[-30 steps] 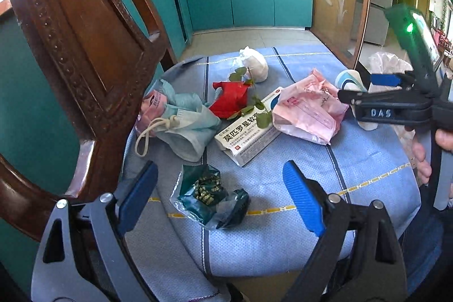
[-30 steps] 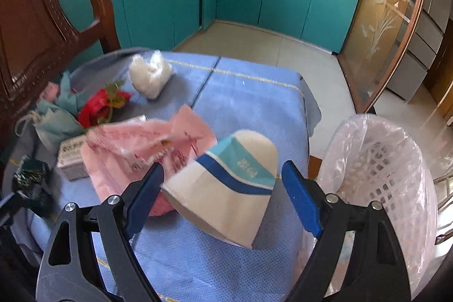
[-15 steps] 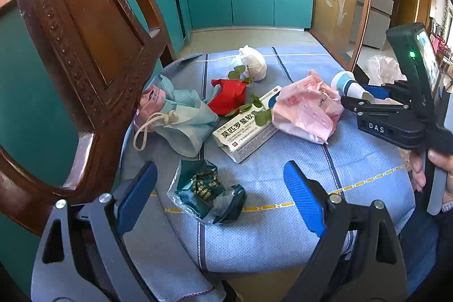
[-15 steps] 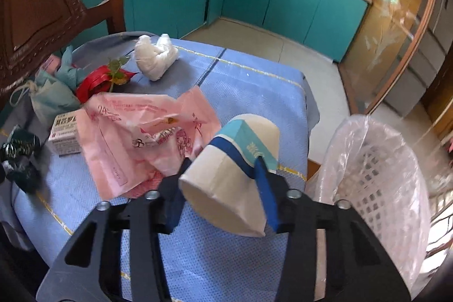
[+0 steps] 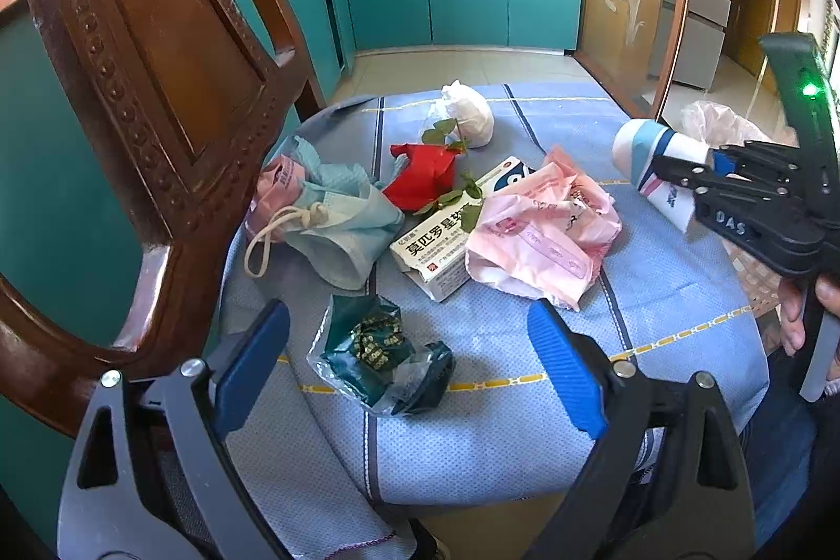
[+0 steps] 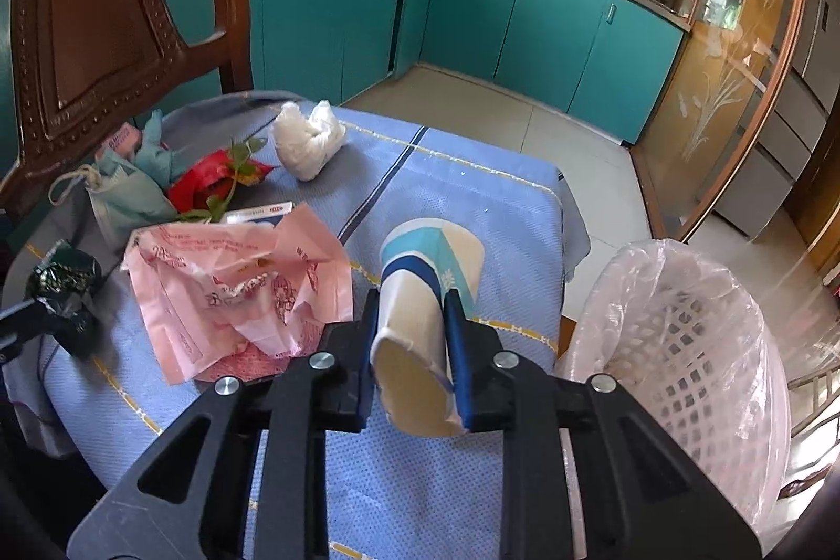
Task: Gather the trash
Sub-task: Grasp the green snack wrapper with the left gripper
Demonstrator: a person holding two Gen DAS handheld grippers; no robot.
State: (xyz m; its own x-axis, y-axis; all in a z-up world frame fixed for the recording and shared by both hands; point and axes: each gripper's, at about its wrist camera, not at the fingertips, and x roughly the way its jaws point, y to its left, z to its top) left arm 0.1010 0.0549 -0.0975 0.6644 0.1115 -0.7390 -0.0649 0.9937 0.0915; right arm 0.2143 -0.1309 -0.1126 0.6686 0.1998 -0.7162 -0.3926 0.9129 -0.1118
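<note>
My right gripper (image 6: 412, 339) is shut on a white and blue paper cup (image 6: 420, 297) and holds it lifted above the blue tablecloth (image 6: 472, 203); the cup (image 5: 651, 166) and the gripper (image 5: 688, 177) also show at the right of the left wrist view. A white basket lined with a plastic bag (image 6: 677, 345) stands just right of the cup, beside the table. My left gripper (image 5: 409, 350) is open and empty, over a crumpled green wrapper (image 5: 378, 350). A pink plastic bag (image 5: 535, 234), a medicine box (image 5: 441, 245), a red wrapper (image 5: 420, 171), face masks (image 5: 336, 213) and a white tissue wad (image 5: 467, 114) lie on the table.
A carved wooden chair back (image 5: 147, 87) rises close at the left. Teal kitchen cabinets (image 6: 472, 9) and a glass door (image 6: 724, 87) stand behind. The table edge (image 6: 562, 245) drops off next to the basket.
My right gripper has shut on the paper cup and lifted it off the tablecloth. The left gripper stays open in about the same place.
</note>
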